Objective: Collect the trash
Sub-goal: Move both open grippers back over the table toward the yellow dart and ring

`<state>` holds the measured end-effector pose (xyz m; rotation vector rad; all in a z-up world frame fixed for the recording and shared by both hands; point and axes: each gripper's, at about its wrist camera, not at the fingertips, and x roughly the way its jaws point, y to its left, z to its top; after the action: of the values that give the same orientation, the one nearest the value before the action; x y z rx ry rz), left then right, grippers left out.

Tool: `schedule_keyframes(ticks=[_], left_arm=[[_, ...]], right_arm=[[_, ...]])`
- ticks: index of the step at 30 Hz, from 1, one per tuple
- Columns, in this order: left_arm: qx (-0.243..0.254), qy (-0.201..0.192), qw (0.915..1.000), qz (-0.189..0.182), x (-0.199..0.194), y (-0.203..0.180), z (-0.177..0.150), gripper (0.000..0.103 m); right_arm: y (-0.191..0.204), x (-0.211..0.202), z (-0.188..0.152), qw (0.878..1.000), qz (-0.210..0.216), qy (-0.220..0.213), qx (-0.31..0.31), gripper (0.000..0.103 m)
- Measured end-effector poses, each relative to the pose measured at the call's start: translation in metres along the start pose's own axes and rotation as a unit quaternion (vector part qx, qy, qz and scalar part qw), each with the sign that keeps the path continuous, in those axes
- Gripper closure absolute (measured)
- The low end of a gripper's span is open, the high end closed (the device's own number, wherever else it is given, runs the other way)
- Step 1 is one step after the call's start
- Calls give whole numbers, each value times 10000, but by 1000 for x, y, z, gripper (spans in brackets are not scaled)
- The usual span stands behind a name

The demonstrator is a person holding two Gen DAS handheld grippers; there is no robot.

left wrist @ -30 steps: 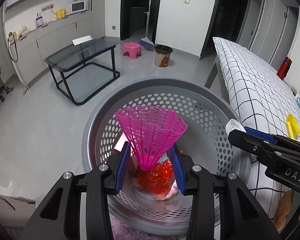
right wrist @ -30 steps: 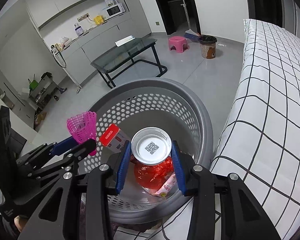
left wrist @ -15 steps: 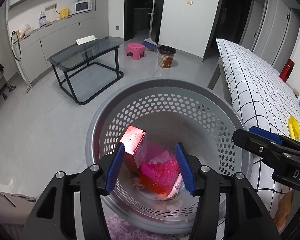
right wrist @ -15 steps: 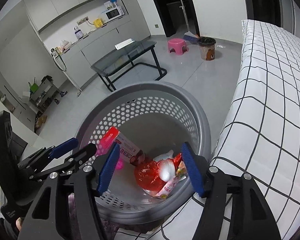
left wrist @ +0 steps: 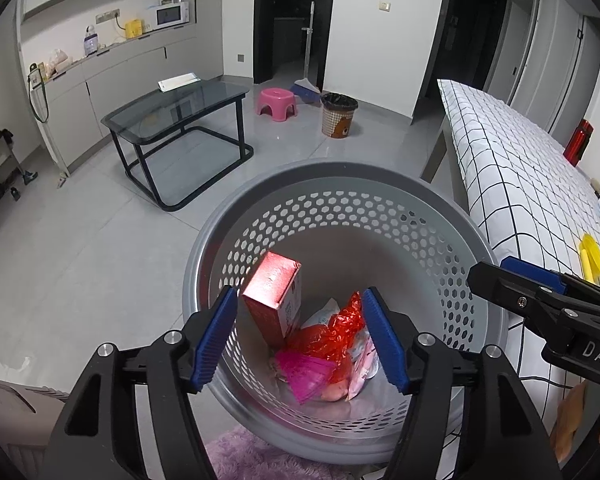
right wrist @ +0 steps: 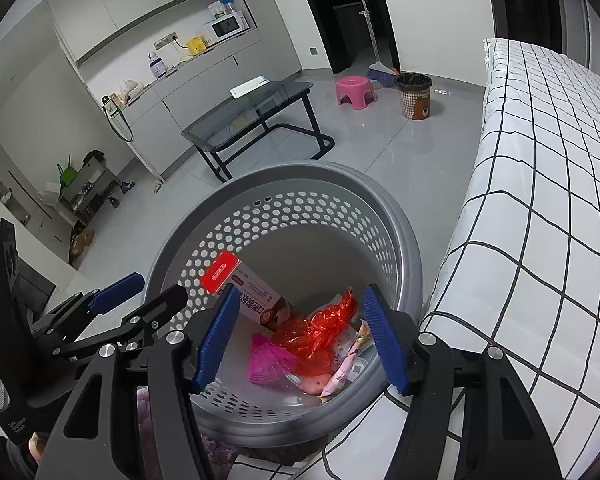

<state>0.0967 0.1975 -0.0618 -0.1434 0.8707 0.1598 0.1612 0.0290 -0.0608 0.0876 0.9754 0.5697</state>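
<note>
Left tool [left wrist: 298, 338] over the basket mouth, jaws opening, nothing between the blue pads [left wrist: 214, 340], released. Right tool [right wrist: 300, 338] also over the basket, jaws spread, nothing gripped, released. Each tool shows in the other's view: the right one at the right edge of the left view, the left one at the lower left of the right view.

One grey perforated basket [left wrist: 340, 184] sits under both tools, beside the bed. Trash inside, at the bottom: one red carton [left wrist: 274, 300] leaning on the left wall, one crumpled red plastic wrapper [left wrist: 332, 334] in the middle, one pink shuttlecock [left wrist: 304, 374] lying on its side beside the wrapper, touching it. Some light snack packets [right wrist: 346, 364] lie under and right of the wrapper; count unclear.

One bed with a white black-grid sheet [right wrist: 540, 200] to the right of the basket. On it one yellow item [left wrist: 592, 262]. One purple fuzzy rug [left wrist: 252, 458] at the basket's near side.

Further out: one glass-top desk [left wrist: 176, 116], one pink stool [left wrist: 277, 100], one small lined trash bin [left wrist: 338, 114], one broom [left wrist: 306, 88] against the wall, one microwave [left wrist: 171, 14] on the counter.
</note>
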Motion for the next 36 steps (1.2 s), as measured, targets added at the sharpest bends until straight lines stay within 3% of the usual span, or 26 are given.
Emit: schedule_keyframes(ticks=[14, 23, 29, 36], left_arm=[[33, -86, 10000, 31, -14, -2, -2, 28], [143, -108, 9998, 6, -22, -18, 1, 26], [375, -190, 9990, -176, -28, -49, 2, 24], [657, -332, 9959, -529, -35, -100, 2, 20]], right_arm=[[-1, -5, -5, 10000, -44, -19, 68, 41], [-21, -35, -20, 9989, -202, -117, 395, 40], [-51, -70, -42, 9962, -584, -289, 586, 39], [-103, -122, -75, 9848, -1383, -582, 873, 35]])
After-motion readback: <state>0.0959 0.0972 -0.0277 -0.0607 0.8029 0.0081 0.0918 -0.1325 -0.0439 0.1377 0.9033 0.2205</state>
